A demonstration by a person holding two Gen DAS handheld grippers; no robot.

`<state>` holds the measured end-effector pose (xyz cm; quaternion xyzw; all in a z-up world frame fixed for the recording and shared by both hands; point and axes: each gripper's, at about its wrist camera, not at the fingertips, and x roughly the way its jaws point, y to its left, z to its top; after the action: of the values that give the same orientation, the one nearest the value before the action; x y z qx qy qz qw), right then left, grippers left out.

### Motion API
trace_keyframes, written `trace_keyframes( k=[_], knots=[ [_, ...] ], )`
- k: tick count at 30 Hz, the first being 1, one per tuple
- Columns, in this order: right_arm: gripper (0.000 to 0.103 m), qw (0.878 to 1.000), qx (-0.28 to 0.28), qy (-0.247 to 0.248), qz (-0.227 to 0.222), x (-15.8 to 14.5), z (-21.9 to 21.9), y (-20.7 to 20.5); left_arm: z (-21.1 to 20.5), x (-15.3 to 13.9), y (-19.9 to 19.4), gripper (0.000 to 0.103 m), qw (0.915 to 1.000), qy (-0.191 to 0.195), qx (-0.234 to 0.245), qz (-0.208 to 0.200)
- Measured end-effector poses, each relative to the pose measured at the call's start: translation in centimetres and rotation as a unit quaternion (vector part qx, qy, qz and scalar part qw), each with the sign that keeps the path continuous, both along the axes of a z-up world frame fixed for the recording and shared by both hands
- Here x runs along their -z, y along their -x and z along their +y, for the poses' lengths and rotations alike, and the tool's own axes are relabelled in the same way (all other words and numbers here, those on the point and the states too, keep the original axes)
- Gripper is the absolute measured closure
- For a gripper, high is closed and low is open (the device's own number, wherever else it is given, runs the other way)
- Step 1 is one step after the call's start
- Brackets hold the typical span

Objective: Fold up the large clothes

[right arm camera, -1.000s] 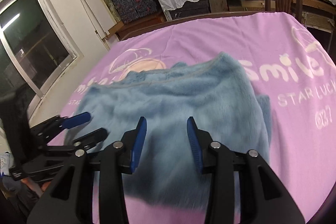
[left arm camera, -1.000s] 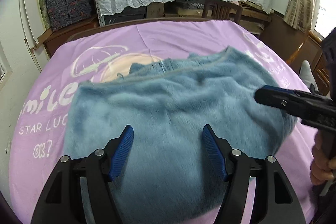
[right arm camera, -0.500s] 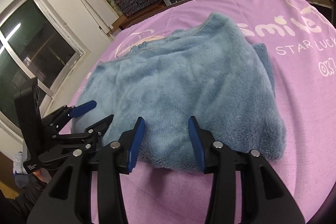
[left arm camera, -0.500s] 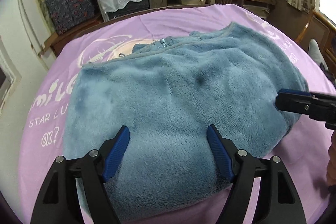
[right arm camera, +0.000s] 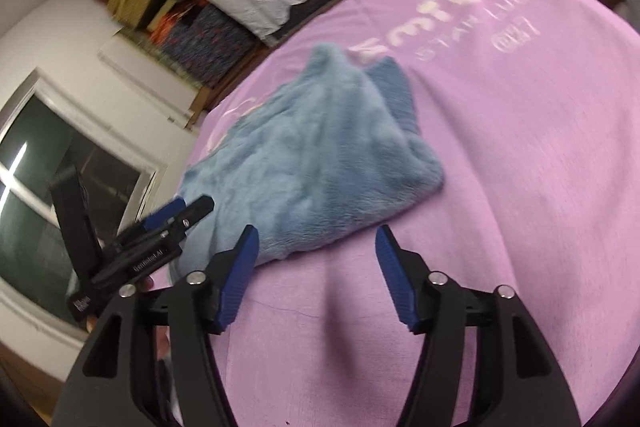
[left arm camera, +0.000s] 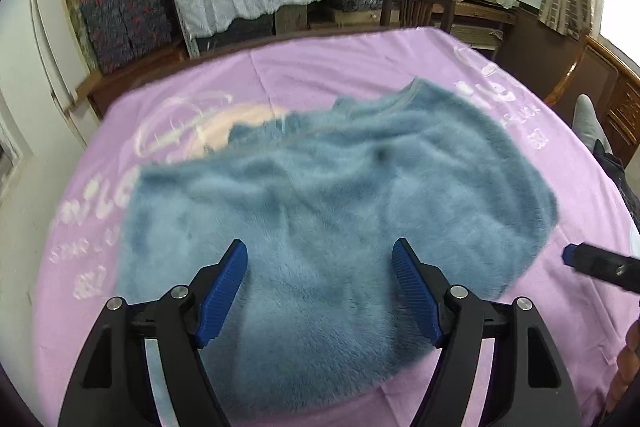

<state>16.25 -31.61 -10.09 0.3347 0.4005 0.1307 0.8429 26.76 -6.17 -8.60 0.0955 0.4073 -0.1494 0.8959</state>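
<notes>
Now folded blue fleece [left arm camera: 328,211] mid-sheet [right arm camera: 520,155], bare purple all round; left gripper [left arm camera: 320,291] wide apart above it, empty; right gripper [right arm camera: 316,275] just opening, empty.

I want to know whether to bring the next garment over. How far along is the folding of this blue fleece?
Mostly done, it seems: the blue fleece garment lies folded into a compact bundle on the purple sheet. Nothing is in hand: the left gripper is open above it, and the right gripper, whose jaws have just been opening, is off the fabric with nothing between them. Possibly one last fold or tidying remains; I can't tell.
</notes>
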Motion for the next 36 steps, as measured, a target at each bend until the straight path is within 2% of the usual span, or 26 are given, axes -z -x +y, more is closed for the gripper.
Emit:
trace_keyframes(
  k=[2,5,8,16,20,22,25,28,36],
  knots=[
    [0.038,1.000,0.018,-0.007,0.014,0.6,-0.3,-0.5,0.6,2.1,-1.2,0.023,0.9994,0.012,-0.005,0.032],
    [0.035,0.997,0.046,-0.037,0.044,1.8,-0.7,-1.5,0.9,2.1,-1.5,0.023,0.9989,0.026,-0.002,0.038],
    [0.035,0.993,0.075,-0.077,0.054,2.9,-0.9,-2.3,0.5,2.2,-1.2,0.023,0.9995,0.015,-0.002,0.029],
    [0.035,0.987,0.142,-0.065,0.039,2.9,-0.7,-5.7,0.7,2.2,-1.4,0.023,0.9994,0.018,-0.002,0.031],
    [0.038,0.988,0.152,-0.036,0.019,3.0,-0.6,-7.0,0.5,2.2,-1.3,0.022,0.9994,0.018,-0.003,0.031],
    [0.050,0.989,0.149,-0.016,0.015,2.9,-0.2,-6.9,0.6,2.2,-1.3,0.022,0.9993,0.018,-0.003,0.031],
    [0.064,0.990,0.140,-0.021,0.003,2.9,-0.2,-6.4,0.6,2.2,-1.4,0.022,0.9992,0.021,-0.003,0.033],
    [0.067,0.991,0.135,0.001,-0.015,2.1,0.3,-5.7,0.8,2.2,-1.4,0.022,0.9988,0.030,-0.002,0.038],
    [0.074,0.985,0.111,0.106,-0.079,-0.7,3.2,-4.5,1.1,2.2,-1.4,0.022,0.9983,0.039,0.002,0.044]
  ],
)
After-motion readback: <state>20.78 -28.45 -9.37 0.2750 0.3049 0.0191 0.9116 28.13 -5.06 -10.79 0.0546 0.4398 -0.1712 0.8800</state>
